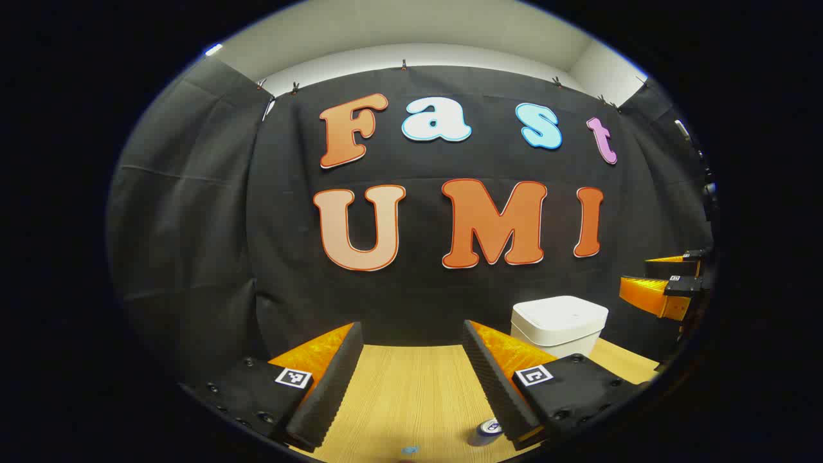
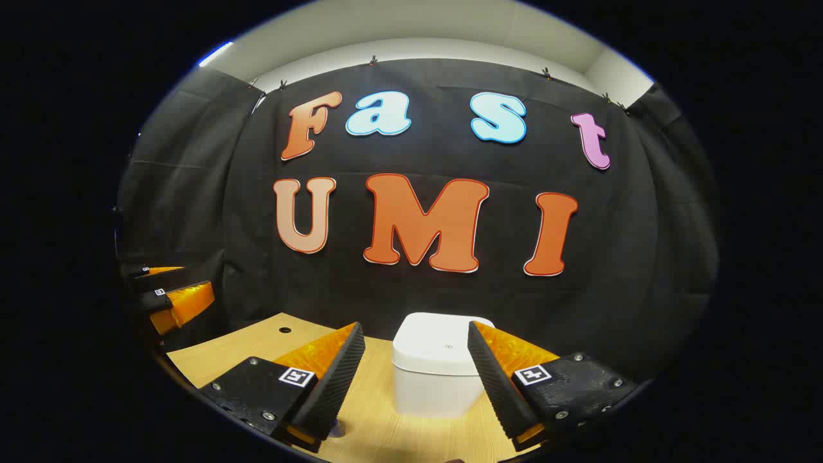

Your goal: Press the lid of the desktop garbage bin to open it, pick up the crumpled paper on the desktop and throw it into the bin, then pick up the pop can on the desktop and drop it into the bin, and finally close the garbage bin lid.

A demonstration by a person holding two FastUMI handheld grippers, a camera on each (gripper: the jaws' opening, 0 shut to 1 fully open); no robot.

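- Left gripper (image 1: 411,376): jaws spread wide, nothing between them, held above the wooden desktop (image 1: 411,392).
- Pop can (image 1: 487,429): on the desktop, low by the left gripper's right finger; contact cannot be determined.
- Right gripper (image 2: 415,376): jaws spread wide, holding nothing.
- Garbage bin (image 2: 437,366): white, lid closed, standing on the desktop beyond the right gripper's fingers, framed between them.
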